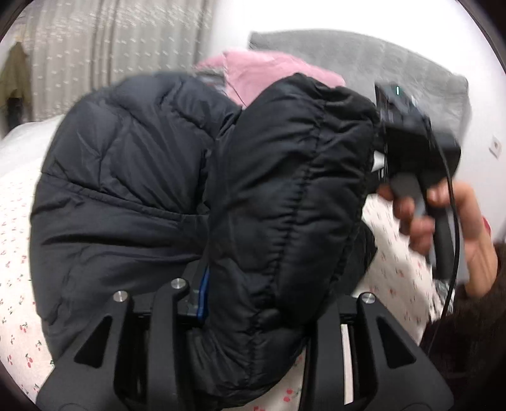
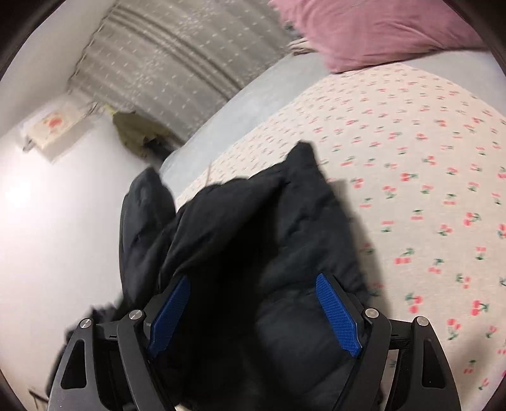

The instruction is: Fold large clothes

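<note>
A black puffer jacket [image 1: 151, 177] lies bunched on the cherry-print bed sheet [image 1: 19, 246]. A thick fold of it [image 1: 284, 202] rises between the jaws of my left gripper [image 1: 265, 291]. One blue pad [image 1: 202, 294] presses on its side, and the other finger is buried under the fabric. To the right, a hand [image 1: 471, 227] holds the right gripper's handle [image 1: 442, 234] just behind the raised fold. In the right wrist view my right gripper [image 2: 253, 278] stands wide, shut on a bulky wad of the jacket [image 2: 253, 227] that fills the gap between its blue pads [image 2: 338, 316].
A pink pillow [image 2: 379, 28] lies at the head of the bed, on the cherry-print sheet [image 2: 427, 158]. A grey cover [image 2: 253, 101] runs along the bed's far side below a patterned curtain [image 2: 177, 53]. White wall [image 2: 63, 205] is on the left, and a grey headboard [image 1: 379, 63] stands behind the pillow.
</note>
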A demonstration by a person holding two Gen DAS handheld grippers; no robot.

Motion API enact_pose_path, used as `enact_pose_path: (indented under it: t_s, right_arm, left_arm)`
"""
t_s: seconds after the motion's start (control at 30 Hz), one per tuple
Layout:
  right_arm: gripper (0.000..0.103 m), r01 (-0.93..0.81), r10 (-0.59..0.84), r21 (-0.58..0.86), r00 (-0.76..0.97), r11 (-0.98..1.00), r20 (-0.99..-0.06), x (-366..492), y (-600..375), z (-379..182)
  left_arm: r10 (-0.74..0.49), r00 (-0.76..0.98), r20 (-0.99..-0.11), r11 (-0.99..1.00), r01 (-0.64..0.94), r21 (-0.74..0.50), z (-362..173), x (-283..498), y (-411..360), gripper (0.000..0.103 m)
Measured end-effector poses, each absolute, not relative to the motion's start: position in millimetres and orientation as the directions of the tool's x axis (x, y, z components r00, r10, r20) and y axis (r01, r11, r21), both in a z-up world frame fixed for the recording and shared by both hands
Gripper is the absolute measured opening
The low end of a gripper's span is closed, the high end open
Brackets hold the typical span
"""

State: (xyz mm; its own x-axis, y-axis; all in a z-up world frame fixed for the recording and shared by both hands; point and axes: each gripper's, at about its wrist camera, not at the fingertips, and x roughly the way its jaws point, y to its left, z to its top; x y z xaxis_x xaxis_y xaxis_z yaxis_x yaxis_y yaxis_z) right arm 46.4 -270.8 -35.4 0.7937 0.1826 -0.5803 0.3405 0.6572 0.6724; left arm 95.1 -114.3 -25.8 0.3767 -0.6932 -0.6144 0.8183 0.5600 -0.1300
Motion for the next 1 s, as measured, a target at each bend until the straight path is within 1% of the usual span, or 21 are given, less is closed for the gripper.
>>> enact_pose_path:
  t_s: [0.1, 0.13, 0.17, 0.2, 0.23, 0.27, 0.3, 0.37, 0.4, 0.43, 0.47, 0.53, 0.6, 0.63, 0.67, 0.7, 0.8, 0.87, 0.93, 1.0]
  right_arm:
    - [0.083, 0.343, 0.141, 0.702, 0.835, 0.624, -0.533, 33, -270, -22]
    - [0.083, 0.312, 0.140, 0.727, 0.862, 0.612, -0.488, 32, -271, -16]
    - [0.083, 0.274, 0.151, 0.744, 0.881, 0.609, -0.449, 28, -264, -14]
    - [0.083, 0.193, 0.195, 0.774, 0.905, 0.603, -0.378, 31, -260, -6]
    - [0.083, 0.143, 0.230, 0.789, 0.912, 0.597, -0.340, 36, -248, 3]
    - [0.083, 0.084, 0.278, 0.802, 0.913, 0.591, -0.300, 46, -241, 7]
    - [0.082, 0.060, 0.301, 0.802, 0.908, 0.595, -0.292, 57, -236, 9]
    - [0.077, 0.047, 0.338, 0.770, 0.880, 0.637, -0.333, 84, -220, 8]
    - [0.065, 0.057, 0.344, 0.742, 0.861, 0.668, -0.375, 98, -212, 4]
    - [0.041, 0.067, 0.353, 0.708, 0.831, 0.703, -0.430, 109, -202, 0]
    - [0.028, 0.075, 0.360, 0.685, 0.807, 0.725, -0.469, 119, -195, -6]
    - [0.017, 0.071, 0.359, 0.664, 0.795, 0.745, -0.488, 129, -188, -13]
    - [0.013, 0.060, 0.346, 0.642, 0.801, 0.765, -0.488, 129, -184, -8]
    - [0.011, 0.051, 0.333, 0.627, 0.812, 0.777, -0.479, 123, -182, 0]
    - [0.011, 0.044, 0.319, 0.613, 0.823, 0.789, -0.470, 111, -180, 7]
    - [0.010, 0.038, 0.301, 0.595, 0.835, 0.802, -0.460, 102, -179, 13]
    - [0.010, 0.023, 0.254, 0.550, 0.870, 0.835, -0.423, 68, -166, 40]
    - [0.010, 0.053, 0.216, 0.519, 0.870, 0.853, -0.443, 56, -164, 42]
    - [0.013, 0.116, 0.193, 0.508, 0.835, 0.853, -0.515, 47, -166, 28]
    - [0.021, 0.173, 0.187, 0.494, 0.781, 0.852, -0.596, 47, -171, 7]
  left_arm:
    - [-0.683, 0.324, -0.655, 0.506, 0.856, -0.104, -28, 85, -115, 0.040]
    - [-0.677, 0.317, -0.664, 0.487, 0.870, -0.081, -27, 81, -115, 0.042]
    - [-0.675, 0.311, -0.669, 0.470, 0.880, -0.065, -29, 78, -113, 0.048]
    - [-0.674, 0.303, -0.673, 0.452, 0.891, -0.052, -26, 77, -113, 0.055]
    - [-0.676, 0.290, -0.677, 0.431, 0.901, -0.044, -22, 73, -115, 0.059]
    - [-0.680, 0.276, -0.680, 0.408, 0.912, -0.038, -16, 70, -116, 0.065]
    - [-0.683, 0.264, -0.681, 0.392, 0.919, -0.037, -14, 74, -117, 0.067]
    - [-0.693, 0.235, -0.682, 0.360, 0.932, -0.045, -4, 70, -108, 0.067]
    - [-0.705, 0.218, -0.675, 0.349, 0.935, -0.062, 3, 70, -100, 0.067]
    - [-0.724, 0.201, -0.660, 0.339, 0.937, -0.086, 10, 70, -93, 0.067]
    - [-0.753, 0.183, -0.632, 0.330, 0.936, -0.122, 20, 72, -81, 0.067]
    - [-0.805, 0.181, -0.565, 0.336, 0.924, -0.182, 37, 78, -57, 0.068]
    - [-0.845, 0.226, -0.485, 0.369, 0.902, -0.224, 55, 88, -33, 0.068]
    - [-0.850, 0.285, -0.442, 0.418, 0.877, -0.238, 62, 96, -21, 0.068]
    - [-0.841, 0.334, -0.425, 0.464, 0.849, -0.251, 64, 105, -14, 0.068]
    - [-0.821, 0.379, -0.427, 0.515, 0.815, -0.266, 64, 115, -9, 0.068]
    - [-0.760, 0.421, -0.495, 0.602, 0.743, -0.293, 45, 138, -11, 0.068]
    - [-0.713, 0.392, -0.581, 0.631, 0.720, -0.289, 28, 152, -24, 0.068]
    - [-0.690, 0.360, -0.628, 0.628, 0.730, -0.271, 16, 154, -37, 0.068]
    - [-0.679, 0.357, -0.641, 0.620, 0.746, -0.242, 13, 152, -38, 0.068]
